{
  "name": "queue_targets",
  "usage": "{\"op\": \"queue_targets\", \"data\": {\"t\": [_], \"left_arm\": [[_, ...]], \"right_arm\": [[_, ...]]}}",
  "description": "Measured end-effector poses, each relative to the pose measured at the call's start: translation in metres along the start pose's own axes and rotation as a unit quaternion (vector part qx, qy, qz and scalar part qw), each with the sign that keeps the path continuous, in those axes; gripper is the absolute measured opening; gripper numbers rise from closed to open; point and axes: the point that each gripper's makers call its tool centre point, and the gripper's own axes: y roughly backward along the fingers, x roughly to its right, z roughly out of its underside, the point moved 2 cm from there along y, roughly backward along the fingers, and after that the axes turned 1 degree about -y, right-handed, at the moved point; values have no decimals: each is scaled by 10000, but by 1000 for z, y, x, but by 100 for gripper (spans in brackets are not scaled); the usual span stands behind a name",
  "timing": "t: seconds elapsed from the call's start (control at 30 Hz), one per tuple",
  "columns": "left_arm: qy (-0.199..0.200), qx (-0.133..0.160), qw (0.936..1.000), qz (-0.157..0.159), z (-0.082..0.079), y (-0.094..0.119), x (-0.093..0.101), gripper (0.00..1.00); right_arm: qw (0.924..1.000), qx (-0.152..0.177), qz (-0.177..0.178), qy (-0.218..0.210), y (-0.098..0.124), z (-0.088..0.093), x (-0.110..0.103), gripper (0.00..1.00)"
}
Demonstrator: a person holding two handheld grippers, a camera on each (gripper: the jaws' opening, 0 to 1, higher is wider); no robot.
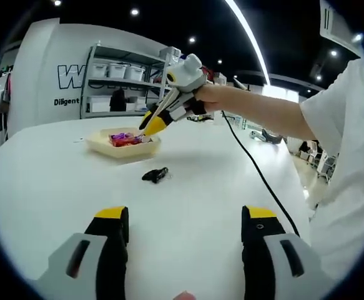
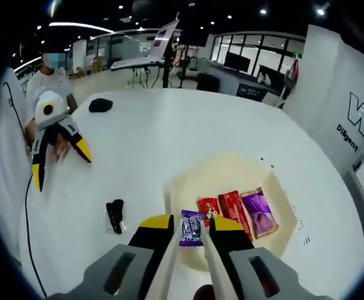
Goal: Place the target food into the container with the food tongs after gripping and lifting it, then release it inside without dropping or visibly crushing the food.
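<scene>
The right tongs (image 2: 193, 229) pinch a small purple snack packet (image 2: 190, 227), held upright between their yellow tips just over the near rim of the cream tray (image 2: 281, 206). Red and purple packets already lie inside, just ahead. The left tongs (image 1: 185, 220) hang open over the white desk (image 1: 50, 181), well apart, near a small black object (image 2: 114, 214).

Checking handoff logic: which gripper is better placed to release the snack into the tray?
Right. The right gripper is shut on the purple snack packet, right at the cream tray that already holds packets. The left gripper is open, holds nothing, and sits well back from the tray across the white table.
</scene>
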Motion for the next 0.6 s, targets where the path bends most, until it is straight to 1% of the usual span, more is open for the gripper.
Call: {"op": "queue_targets", "data": {"t": [0.07, 0.13, 0.2, 0.3, 0.47, 0.6], "left_arm": [[-2, -6, 10000, -7, 0, 0, -1, 72], [7, -12, 10000, -19, 1, 0, -2, 72], [12, -24, 10000, -24, 1, 0, -2, 72], [16, -36, 10000, -25, 2, 0, -3, 72], [27, -29, 10000, -37, 1, 0, -4, 72], [27, -41, 10000, -42, 2, 0, -5, 72]], "right_arm": [[10000, -14, -77, 51, -3, 0, 0, 15], [9999, -48, -131, 42, -6, 2, 4, 15], [9996, -188, -176, 128, -10, 7, 7, 15], [9993, -242, -261, 136, -14, 10, 11, 15], [9983, -269, -410, 316, -15, 10, 7, 15], [9978, -333, -456, 347, -15, 11, 10, 16]]}}
